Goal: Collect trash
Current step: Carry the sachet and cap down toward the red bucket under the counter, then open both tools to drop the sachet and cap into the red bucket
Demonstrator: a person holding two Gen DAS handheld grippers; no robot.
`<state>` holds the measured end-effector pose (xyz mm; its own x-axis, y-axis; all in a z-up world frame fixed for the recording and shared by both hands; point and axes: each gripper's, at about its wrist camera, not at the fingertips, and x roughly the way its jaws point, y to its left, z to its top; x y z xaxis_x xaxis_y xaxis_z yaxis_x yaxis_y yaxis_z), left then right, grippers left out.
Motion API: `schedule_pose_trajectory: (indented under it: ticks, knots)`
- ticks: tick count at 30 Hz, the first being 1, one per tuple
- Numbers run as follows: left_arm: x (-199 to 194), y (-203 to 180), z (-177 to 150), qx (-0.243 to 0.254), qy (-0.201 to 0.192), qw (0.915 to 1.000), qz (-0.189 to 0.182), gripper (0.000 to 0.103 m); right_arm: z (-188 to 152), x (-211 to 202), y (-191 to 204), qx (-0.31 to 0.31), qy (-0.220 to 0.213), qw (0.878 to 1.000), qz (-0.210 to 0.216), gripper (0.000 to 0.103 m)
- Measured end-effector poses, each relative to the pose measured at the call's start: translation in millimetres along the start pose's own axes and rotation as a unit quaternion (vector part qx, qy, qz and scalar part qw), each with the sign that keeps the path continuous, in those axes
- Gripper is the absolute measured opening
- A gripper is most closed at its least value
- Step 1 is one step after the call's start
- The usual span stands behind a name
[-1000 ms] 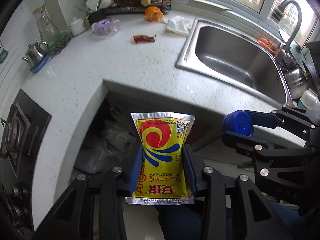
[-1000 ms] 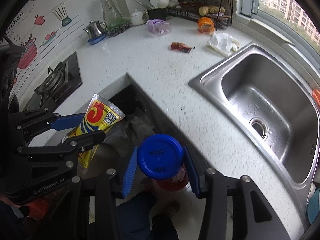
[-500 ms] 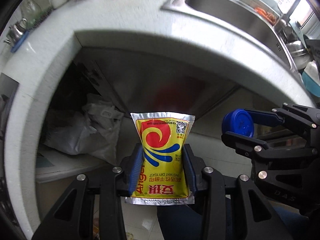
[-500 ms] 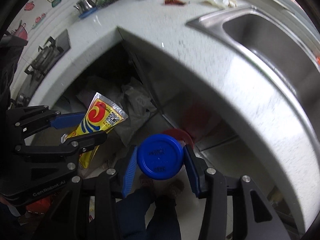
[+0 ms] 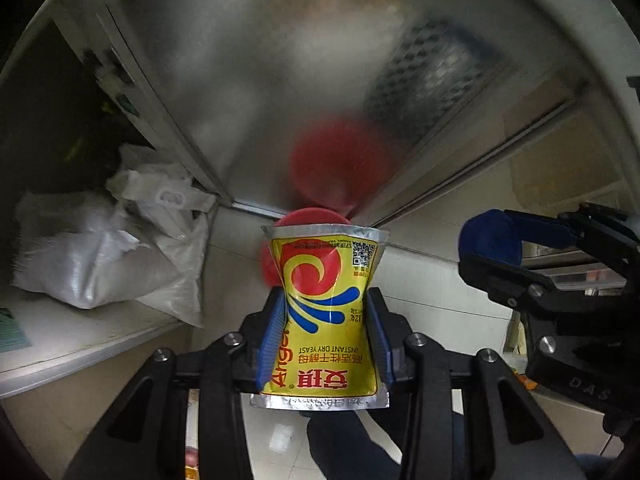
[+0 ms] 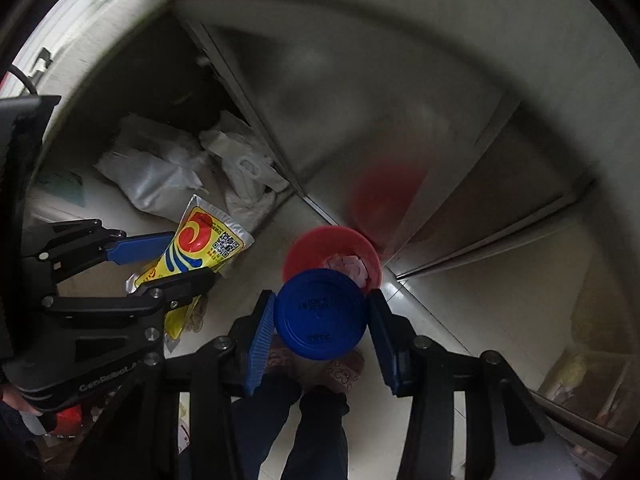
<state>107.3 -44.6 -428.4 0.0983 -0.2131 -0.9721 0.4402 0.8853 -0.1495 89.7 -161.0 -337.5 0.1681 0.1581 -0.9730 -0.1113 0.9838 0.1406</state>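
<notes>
My left gripper (image 5: 325, 312) is shut on a yellow instant dry yeast packet (image 5: 325, 312), its blue pads pinching the packet's waist. That packet (image 6: 200, 248) and the left gripper (image 6: 176, 256) also show at the left of the right wrist view. My right gripper (image 6: 320, 320) is shut on a round blue lid (image 6: 320, 314), which appears at the right of the left wrist view as the blue lid (image 5: 490, 238). Below both, on the tiled floor, stands a red trash bin (image 6: 320, 246) with pale scraps inside. Behind the packet only the rim of the red bin (image 5: 312, 216) shows.
Shiny metal cabinet doors (image 5: 280, 80) rise behind the bin and reflect it in red. An open cabinet on the left holds white plastic bags (image 5: 100, 256) on a shelf. The person's dark trouser legs and slippers (image 6: 340, 368) stand on the floor below my right gripper.
Both grippers have dropped from above the countertop to below its edge, in front of the cabinets. The counter and sink have left view; the red bin has come into view beneath them. Both grips are unchanged.
</notes>
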Motion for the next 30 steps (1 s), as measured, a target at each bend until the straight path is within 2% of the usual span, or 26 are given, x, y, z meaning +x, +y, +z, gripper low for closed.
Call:
schedule_pose_trajectory:
  ticks: [4, 8, 10, 12, 13, 18, 25, 27, 30]
  knots:
    - [26, -2, 3, 0.005, -0.003, 1.0, -0.004, 0.04, -3, 27, -9, 0.009, 0.01, 1.0, -0.007, 0.044]
    - [37, -3, 7, 0.01, -0.008, 0.9998, -0.015, 0.044, -9, 37, -16, 0.024, 0.016, 1.0, -0.011, 0.044]
    - [38, -2, 10, 0.004, -0.005, 0.9998, -0.019, 0.05, -12, 37, -20, 0.027, 0.019, 0.999, -0.012, 0.044]
    - [33, -5, 11, 0.006, -0.005, 0.9999, -0.013, 0.066, -15, 36, -23, 0.024, 0.02, 0.999, -0.014, 0.044]
    - [33, -5, 12, 0.006, -0.005, 0.9999, -0.011, 0.067, -17, 36, -24, 0.022, 0.022, 0.999, -0.014, 0.044]
    - [24, -7, 11, 0.017, -0.004, 0.9998, -0.006, 0.067, -15, 38, -24, 0.017, 0.028, 0.999, -0.008, 0.043]
    - [10, 8, 2, -0.004, -0.021, 0.9996, 0.016, 0.069, -9, 45, -18, -0.004, 0.024, 1.0, 0.003, 0.043]
    - [11, 18, -1, -0.019, -0.022, 0.9994, 0.017, 0.081, -7, 48, -15, -0.011, 0.026, 1.0, 0.006, 0.043]
    - [9, 28, -5, -0.036, -0.028, 0.9987, 0.021, 0.087, -5, 52, -11, -0.022, 0.029, 0.999, 0.011, 0.043]
